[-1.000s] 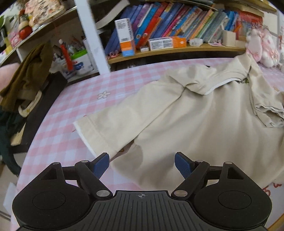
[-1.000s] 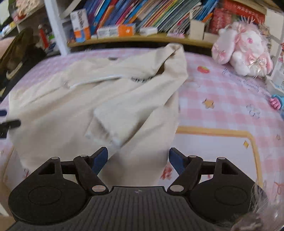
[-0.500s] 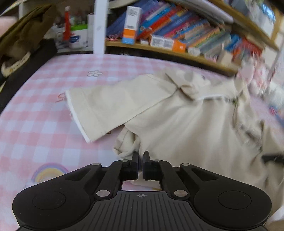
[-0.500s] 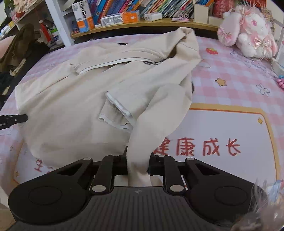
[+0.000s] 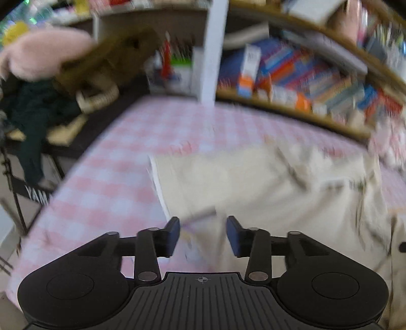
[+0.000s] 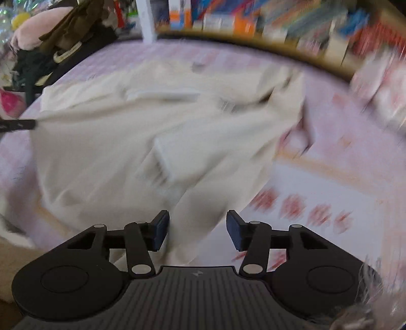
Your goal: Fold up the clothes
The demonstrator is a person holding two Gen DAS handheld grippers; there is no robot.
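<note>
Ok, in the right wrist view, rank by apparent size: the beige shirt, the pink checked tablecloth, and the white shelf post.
1. Beige shirt, fills most of the frame, though nearness inflates it.
2. Pink checked tablecloth, partly covered.
3. White shelf post, smallest, far and cropped.

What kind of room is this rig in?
Likely a home, perhaps a child's room: a pink checked tablecloth under the cream long-sleeved shirt, a wooden shelf of colourful books, and a pink plush toy.
</note>
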